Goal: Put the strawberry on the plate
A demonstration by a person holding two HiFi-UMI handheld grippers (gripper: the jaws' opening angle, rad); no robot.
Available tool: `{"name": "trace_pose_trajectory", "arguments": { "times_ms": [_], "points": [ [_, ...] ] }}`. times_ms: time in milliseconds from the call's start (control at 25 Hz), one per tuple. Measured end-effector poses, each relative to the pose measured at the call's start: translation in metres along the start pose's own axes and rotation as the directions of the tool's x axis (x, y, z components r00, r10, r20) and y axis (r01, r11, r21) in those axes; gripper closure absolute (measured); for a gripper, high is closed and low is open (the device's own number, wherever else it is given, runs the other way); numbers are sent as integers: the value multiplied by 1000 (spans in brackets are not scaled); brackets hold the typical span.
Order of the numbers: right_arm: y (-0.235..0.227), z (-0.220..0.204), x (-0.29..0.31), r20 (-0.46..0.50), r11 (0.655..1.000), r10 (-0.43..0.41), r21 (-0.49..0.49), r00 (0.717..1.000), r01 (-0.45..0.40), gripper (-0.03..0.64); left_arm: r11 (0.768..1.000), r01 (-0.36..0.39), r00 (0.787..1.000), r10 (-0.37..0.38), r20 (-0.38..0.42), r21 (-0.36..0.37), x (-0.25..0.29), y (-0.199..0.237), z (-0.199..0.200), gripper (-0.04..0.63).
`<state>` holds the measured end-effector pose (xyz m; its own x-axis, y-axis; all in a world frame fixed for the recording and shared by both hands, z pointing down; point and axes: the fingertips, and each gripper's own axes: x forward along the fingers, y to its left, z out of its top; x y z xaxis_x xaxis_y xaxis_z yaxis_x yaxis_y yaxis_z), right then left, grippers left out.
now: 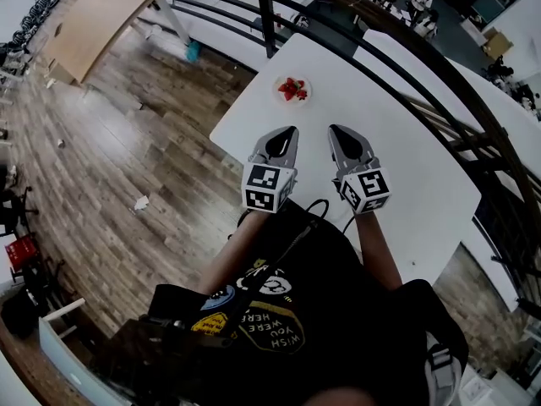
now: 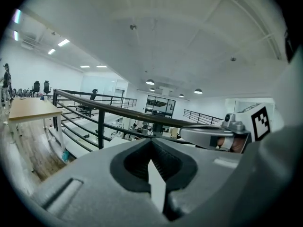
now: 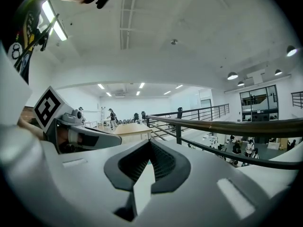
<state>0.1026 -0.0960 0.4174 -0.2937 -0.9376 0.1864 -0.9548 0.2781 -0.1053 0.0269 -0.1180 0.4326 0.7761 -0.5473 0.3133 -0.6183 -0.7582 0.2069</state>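
**While both grippers hang shut, the strawberries (image 1: 292,88) sit on the plate (image 1: 292,103)**

Where the head view looks steeply down, we see a white desk (image 1: 406,150) with a small white plate near its left edge, about midway between that edge's two corners. Red strawberries lie on the plate in a small cluster (we cannot count them from here). Nothing else rests on the desk.

Both tools are over the desk's near-left part, side by side and apart from each other, with their tips aimed toward the plate but well short of it. We find the left gripper (image 1: 292,132) with its jaws pressed together and nothing between them; its own view shows the two pads meeting along one line (image 2: 152,144). We find the right gripper (image 1: 333,130) closed in the same way and just as empty (image 3: 150,144). Each gripper view also catches the other tool alongside, marker cube and all.

Beyond the desk's far edge runs a dark railing (image 1: 397,57), and both gripper views look out level past it into a large white hall. Left of the desk lies a wooden floor (image 1: 118,167).
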Motion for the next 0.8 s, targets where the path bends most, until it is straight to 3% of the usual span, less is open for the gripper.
{"name": "trace_pose_trajectory", "arguments": {
  "times_ms": [360, 600, 800],
  "points": [
    [11, 8, -52, 33, 999, 19, -26, 999, -19, 614, 1000, -1, 997, 0, 75, 8, -37, -41, 16, 595],
    [25, 7, -61, 42, 999, 44, -20, 998, -43, 614, 998, 51, 997, -53, 60, 40, -40, -73, 5, 595],
    [30, 7, -69, 46, 998, 58, -19, 997, -57, 614, 997, 46, 995, -50, 82, 61, -43, -79, 6, 595]
  ]
}}
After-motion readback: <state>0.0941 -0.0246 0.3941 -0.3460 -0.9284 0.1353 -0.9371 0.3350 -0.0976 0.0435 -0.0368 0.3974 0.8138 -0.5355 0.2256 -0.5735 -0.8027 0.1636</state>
